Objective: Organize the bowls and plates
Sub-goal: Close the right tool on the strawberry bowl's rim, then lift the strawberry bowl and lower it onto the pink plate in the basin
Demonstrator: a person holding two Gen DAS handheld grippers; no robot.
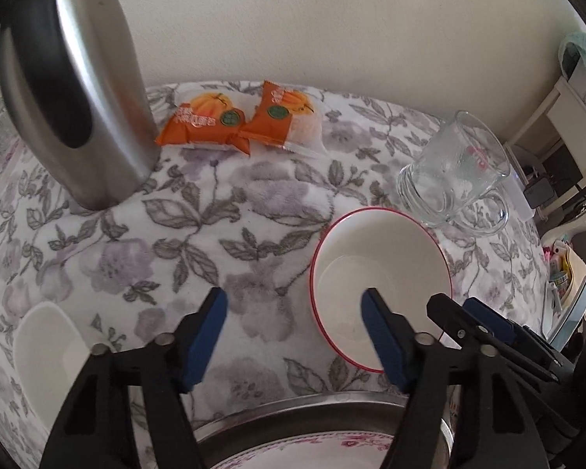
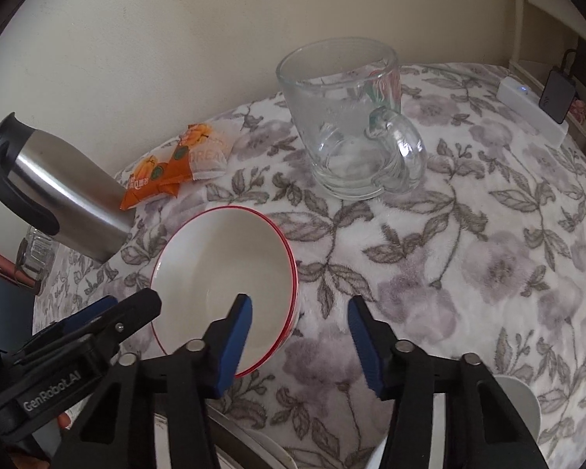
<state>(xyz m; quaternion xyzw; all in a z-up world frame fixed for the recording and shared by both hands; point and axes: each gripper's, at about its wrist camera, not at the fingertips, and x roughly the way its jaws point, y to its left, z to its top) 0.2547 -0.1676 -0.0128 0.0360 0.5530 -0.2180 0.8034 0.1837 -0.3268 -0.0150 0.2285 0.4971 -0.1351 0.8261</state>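
The white bowl with a red rim (image 1: 379, 273) sits upright, mouth up, on the floral tabletop (image 1: 136, 242), in front of the glass mug (image 2: 351, 125). The left gripper (image 1: 295, 336) straddles its left rim, fingers partly open, 1 inside, not pressing. The right gripper (image 2: 301, 336) straddles the right rim likewise. Only the left view shows the patterned plate (image 1: 312, 449); only the right shows the white box (image 2: 531, 113).

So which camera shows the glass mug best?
The right wrist view. There the glass mug stands big near the middle, with its rim, handle and base all clear. In the left wrist view the mug is smaller, off toward the right edge and bent by the lens, though still whole.
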